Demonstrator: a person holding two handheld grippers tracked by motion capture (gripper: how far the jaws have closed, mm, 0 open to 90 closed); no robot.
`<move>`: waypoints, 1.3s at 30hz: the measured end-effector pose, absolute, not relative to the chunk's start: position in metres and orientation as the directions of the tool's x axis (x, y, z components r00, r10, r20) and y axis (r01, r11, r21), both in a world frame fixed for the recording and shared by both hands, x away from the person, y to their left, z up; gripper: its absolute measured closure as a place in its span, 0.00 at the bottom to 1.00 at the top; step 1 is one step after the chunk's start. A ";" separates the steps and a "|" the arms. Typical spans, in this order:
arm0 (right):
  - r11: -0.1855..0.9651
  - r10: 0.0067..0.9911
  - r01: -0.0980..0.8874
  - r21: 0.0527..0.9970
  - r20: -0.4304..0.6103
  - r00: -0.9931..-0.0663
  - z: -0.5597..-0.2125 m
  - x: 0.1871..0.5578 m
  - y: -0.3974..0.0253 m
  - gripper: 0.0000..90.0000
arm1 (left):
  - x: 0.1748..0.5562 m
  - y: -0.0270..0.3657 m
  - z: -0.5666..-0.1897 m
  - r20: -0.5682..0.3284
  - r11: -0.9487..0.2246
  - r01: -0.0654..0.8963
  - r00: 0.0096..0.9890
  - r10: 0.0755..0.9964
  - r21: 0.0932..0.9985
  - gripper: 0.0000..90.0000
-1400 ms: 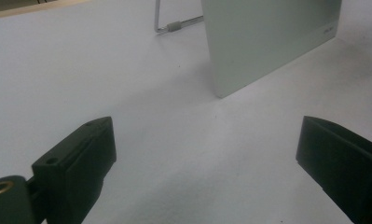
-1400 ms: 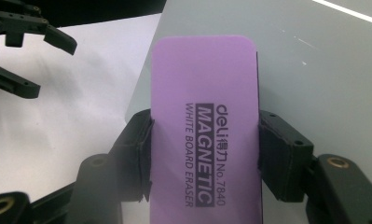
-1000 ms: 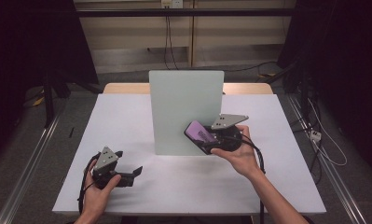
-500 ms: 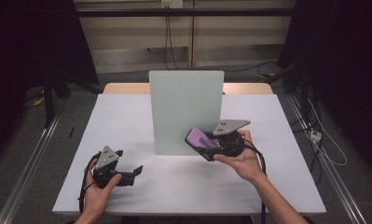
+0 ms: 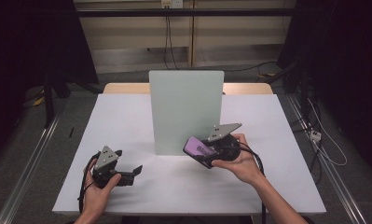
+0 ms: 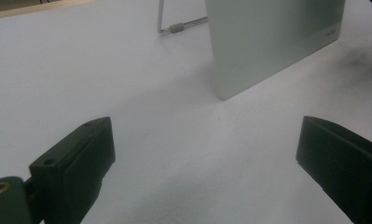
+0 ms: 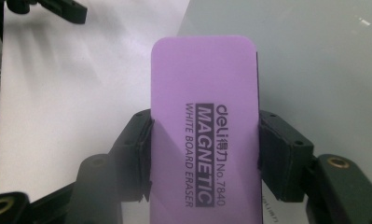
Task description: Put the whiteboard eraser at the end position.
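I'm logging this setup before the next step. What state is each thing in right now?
Whiteboard: upright on the table, propped by a wire stand behind, surface looks clean.
Eraser: clamped by its sides in the right tool, printed face up, off the table, close before the whiteboard.
Right tool: shut on the eraser.
Left tool: open, holding nothing, low over the table.

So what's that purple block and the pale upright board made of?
The purple eraser looks like smooth matte plastic: even colour, rounded corners, crisp print reading "magnetic white board eraser". The upright board looks like a glossy coated panel, probably a whiteboard; its pale face carries soft reflections, and a thin wire stand props it.
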State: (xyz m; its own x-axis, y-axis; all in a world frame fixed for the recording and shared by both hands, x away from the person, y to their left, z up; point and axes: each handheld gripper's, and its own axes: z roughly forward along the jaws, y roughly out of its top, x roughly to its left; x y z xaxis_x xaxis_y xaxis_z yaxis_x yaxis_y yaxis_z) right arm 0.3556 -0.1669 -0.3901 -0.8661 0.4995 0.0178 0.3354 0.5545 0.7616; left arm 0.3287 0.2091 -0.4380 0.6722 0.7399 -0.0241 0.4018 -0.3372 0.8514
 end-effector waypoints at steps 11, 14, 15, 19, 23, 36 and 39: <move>0.626 0.430 0.321 0.711 0.029 -0.902 -0.397 0.348 -0.154 0.46 | 0.328 0.210 -0.437 -0.024 -0.337 0.399 0.674 0.738 0.853 0.05; 0.646 0.408 0.322 0.692 0.043 -0.912 -0.399 0.346 -0.152 0.46 | 0.328 0.209 -0.438 -0.030 -0.334 0.402 0.676 0.737 0.852 0.05; 0.655 0.401 0.321 0.684 0.045 -0.915 -0.400 0.345 -0.151 0.46 | 0.328 0.209 -0.438 -0.028 -0.337 0.401 0.677 0.735 0.852 0.05; 0.672 0.386 0.317 0.670 0.049 -0.921 -0.403 0.344 -0.147 0.46 | 0.329 0.210 -0.438 -0.028 -0.337 0.401 0.677 0.735 0.852 0.05; 0.688 0.369 0.308 0.657 0.049 -0.928 -0.404 0.343 -0.143 0.46 | 0.328 0.209 -0.438 -0.029 -0.335 0.400 0.677 0.736 0.853 0.05; 0.746 0.353 0.315 0.586 0.052 -0.934 -0.415 0.345 -0.129 0.46 | 0.329 0.209 -0.438 -0.027 -0.341 0.401 0.679 0.733 0.850 0.05; 0.753 0.342 0.313 0.579 0.062 -0.938 -0.418 0.346 -0.126 0.46 | 0.329 0.209 -0.438 -0.027 -0.341 0.401 0.679 0.733 0.850 0.05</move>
State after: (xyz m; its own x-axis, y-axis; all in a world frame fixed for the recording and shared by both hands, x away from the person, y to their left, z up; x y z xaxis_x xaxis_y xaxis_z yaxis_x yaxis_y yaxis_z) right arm 0.3463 -0.1262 -0.4184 -0.9375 0.3424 0.0618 0.3131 0.7529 0.5789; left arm 0.3288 0.2094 -0.4377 0.6792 0.7334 -0.0266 0.4013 -0.3408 0.8502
